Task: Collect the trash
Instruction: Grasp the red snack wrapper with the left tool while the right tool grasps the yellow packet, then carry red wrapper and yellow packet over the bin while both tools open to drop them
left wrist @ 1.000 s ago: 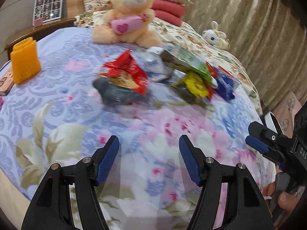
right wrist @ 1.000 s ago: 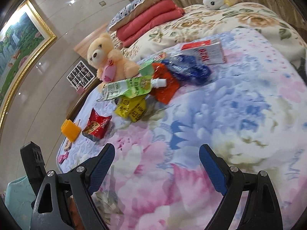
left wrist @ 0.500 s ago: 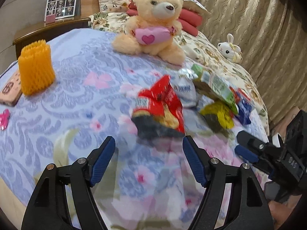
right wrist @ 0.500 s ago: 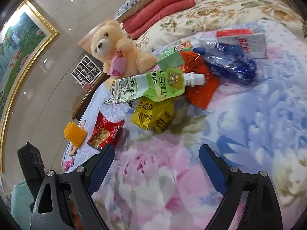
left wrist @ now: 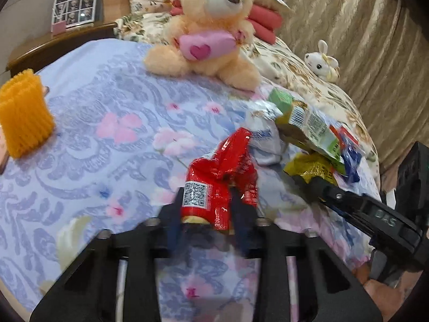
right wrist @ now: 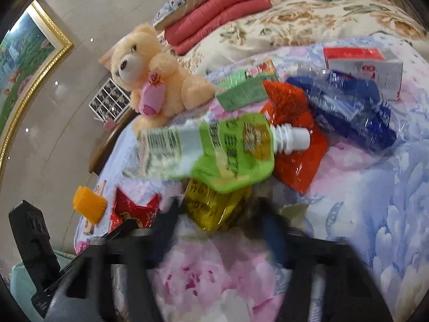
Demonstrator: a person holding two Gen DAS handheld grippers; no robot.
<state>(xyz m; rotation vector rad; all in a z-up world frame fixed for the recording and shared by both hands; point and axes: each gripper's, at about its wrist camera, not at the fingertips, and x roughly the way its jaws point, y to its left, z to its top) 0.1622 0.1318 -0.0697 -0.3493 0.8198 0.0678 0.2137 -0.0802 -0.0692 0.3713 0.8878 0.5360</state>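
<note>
I am closing the left gripper (left wrist: 206,209) on the red wrapper (left wrist: 222,182) and the right gripper (right wrist: 219,225) on the yellow packet (right wrist: 214,206); I am seating both before lifting.

Our left gripper (left wrist: 206,214) is closing its jaws on the red snack wrapper (left wrist: 222,179) (its QR label faces us), which lies on the floral bedspread (left wrist: 107,145) in front of the teddy bear (left wrist: 206,29), with the orange holder (left wrist: 22,115) well to the bear's left.

Both claws now closing, left claw (left wrist: 205,209) around red wrapper (left wrist: 222,177), right claw (right wrist: 219,225) around yellow packet (right wrist: 214,206).
</note>
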